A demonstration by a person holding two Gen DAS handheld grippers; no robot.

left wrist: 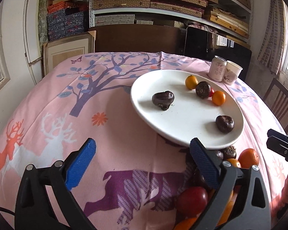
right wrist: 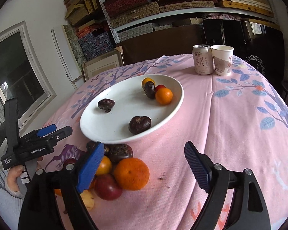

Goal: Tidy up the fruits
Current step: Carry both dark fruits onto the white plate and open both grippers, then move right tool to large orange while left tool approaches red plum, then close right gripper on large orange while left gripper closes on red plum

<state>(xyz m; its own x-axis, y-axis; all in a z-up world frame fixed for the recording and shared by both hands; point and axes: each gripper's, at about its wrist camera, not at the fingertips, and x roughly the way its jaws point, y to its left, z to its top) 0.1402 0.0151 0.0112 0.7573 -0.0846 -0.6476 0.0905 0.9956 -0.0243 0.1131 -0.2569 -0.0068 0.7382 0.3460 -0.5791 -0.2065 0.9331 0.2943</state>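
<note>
Both our grippers, left (left wrist: 142, 163) and right (right wrist: 144, 164), hold their fingers wide and empty; next we pick from the pile (right wrist: 131, 173) for the plate (right wrist: 174, 103).

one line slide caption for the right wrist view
Open right gripper hovers over a fruit pile beside a white plate holding six small fruits.

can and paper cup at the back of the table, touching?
Touching. In the right wrist view the can and paper cup stand side by side with their walls meeting and no cloth visible between them.
</note>
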